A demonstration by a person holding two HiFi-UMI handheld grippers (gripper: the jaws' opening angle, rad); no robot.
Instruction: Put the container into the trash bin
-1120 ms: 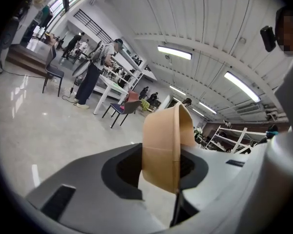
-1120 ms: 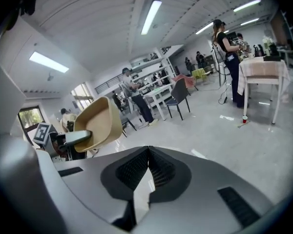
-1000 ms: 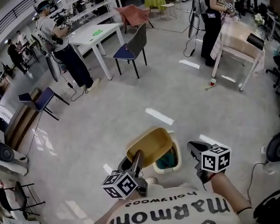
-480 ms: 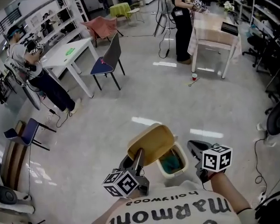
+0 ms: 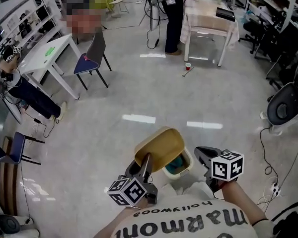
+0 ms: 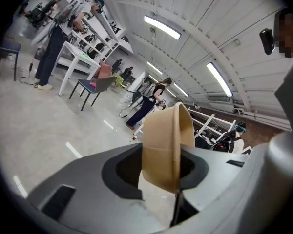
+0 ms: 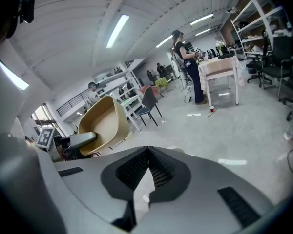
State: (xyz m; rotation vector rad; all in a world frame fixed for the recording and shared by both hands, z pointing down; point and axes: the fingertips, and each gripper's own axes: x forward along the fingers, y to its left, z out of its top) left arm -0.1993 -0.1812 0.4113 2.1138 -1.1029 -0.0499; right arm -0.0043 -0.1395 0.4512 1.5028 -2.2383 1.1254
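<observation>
I am pinching the wall of the tan container [image 5: 159,148] in my left gripper [image 5: 145,165], holding it tilted just above the white trash bin [image 5: 190,162] on the floor. My right gripper [image 5: 202,154] is hovering nearby, pressed together and empty. The container is not yet inside the bin; I judge that releasing it is what remains.

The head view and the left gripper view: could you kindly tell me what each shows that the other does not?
Only the head view: the trash bin, partly covered by the container, and the right gripper. Only the left gripper view: ceiling lights. Both: the left gripper shut on the container, plus a dark chair.
</observation>
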